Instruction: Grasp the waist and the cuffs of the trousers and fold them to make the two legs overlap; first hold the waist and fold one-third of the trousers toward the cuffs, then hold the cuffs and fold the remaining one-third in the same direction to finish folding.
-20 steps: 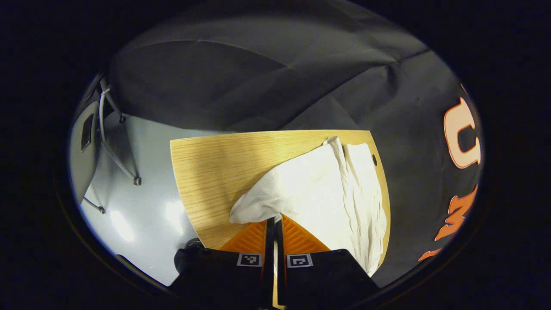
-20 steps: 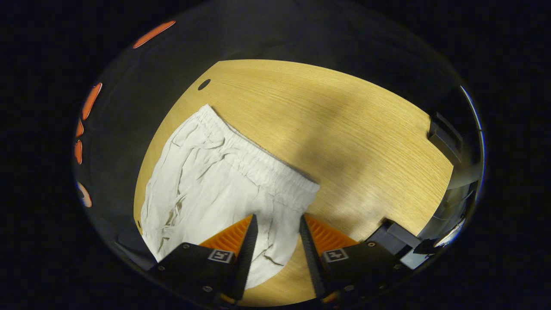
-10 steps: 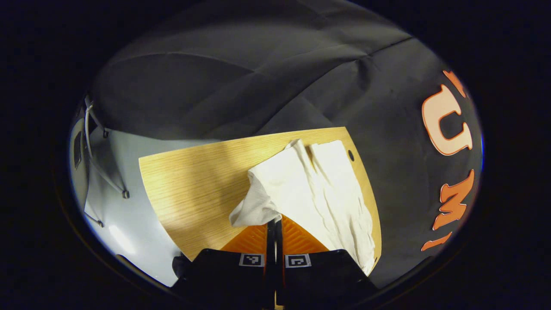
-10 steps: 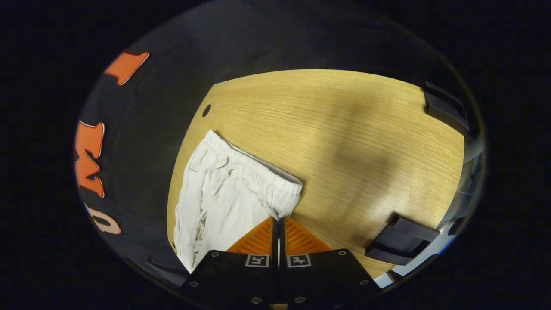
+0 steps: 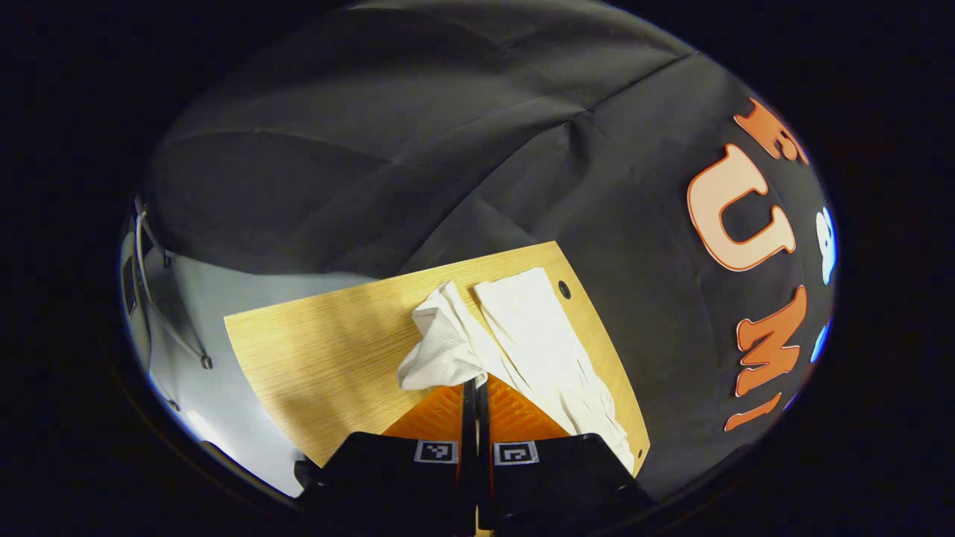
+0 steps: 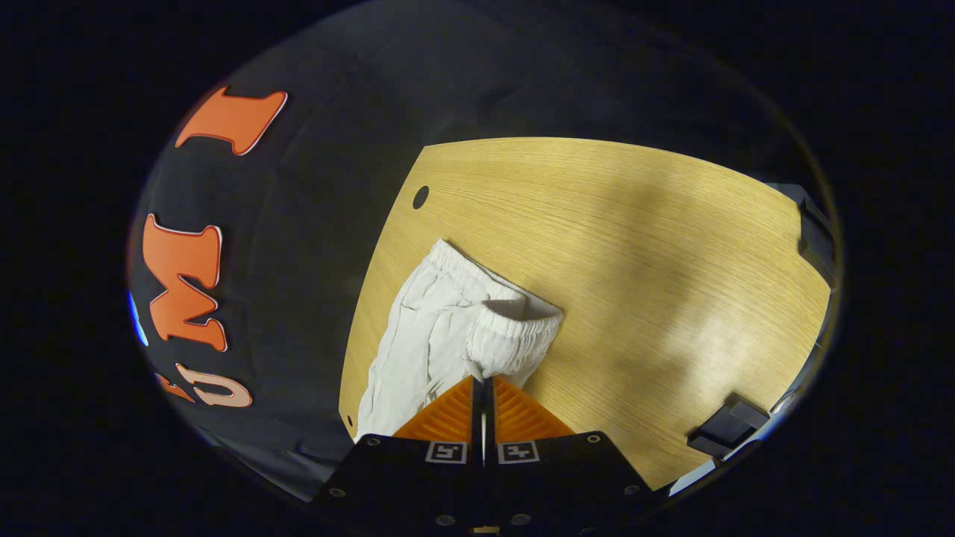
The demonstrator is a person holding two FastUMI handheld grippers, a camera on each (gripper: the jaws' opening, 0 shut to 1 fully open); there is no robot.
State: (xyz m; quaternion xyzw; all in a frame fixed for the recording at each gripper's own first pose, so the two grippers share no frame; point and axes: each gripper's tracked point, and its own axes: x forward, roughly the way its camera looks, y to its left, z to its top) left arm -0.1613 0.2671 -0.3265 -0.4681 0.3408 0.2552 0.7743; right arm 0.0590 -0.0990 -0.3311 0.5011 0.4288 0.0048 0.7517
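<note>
White trousers (image 5: 537, 335) lie along the far edge of a wooden table (image 5: 321, 350). In the left gripper view my left gripper (image 5: 475, 382) is shut on one leg's cuff (image 5: 440, 350), which is lifted off the table and bunched above the fingertips. In the right gripper view the trousers (image 6: 418, 335) show their elastic waist (image 6: 515, 332). My right gripper (image 6: 483, 380) is shut on the waist's near corner, raised and curling over the rest of the cloth.
The table (image 6: 656, 283) has a small round hole (image 6: 421, 197) near its far corner by the black cloth wall. A dark block (image 6: 727, 432) sits at the table's right edge. Grey floor (image 5: 201, 298) and a white metal frame (image 5: 160, 298) lie to the left.
The right gripper shut on the waist corner and lifted it. Both grippers rose and drew back, so the table looks smaller. The cuff bunched up more in the left gripper.
</note>
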